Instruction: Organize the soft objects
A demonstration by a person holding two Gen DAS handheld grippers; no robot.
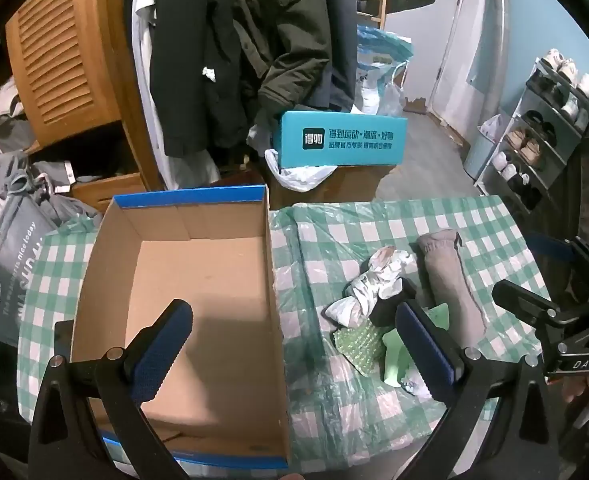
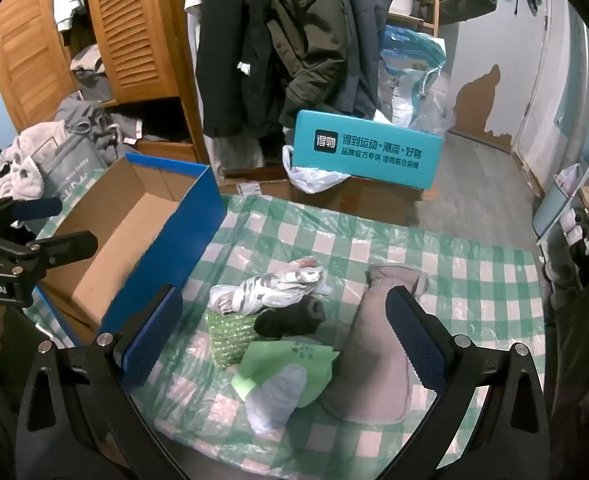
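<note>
A small heap of soft things is lying on the green checked tablecloth [image 2: 474, 276]: a grey rolled cloth [image 2: 374, 344], a white patterned bundle [image 2: 270, 288], a black sock [image 2: 290, 318] and a green cloth [image 2: 290, 364]. Just beside them an open cardboard shoebox [image 1: 198, 280] is sitting empty. The left gripper [image 1: 294, 344] and right gripper [image 2: 286, 352] are hovering above, jaws spread wide, gripping nothing.
</note>
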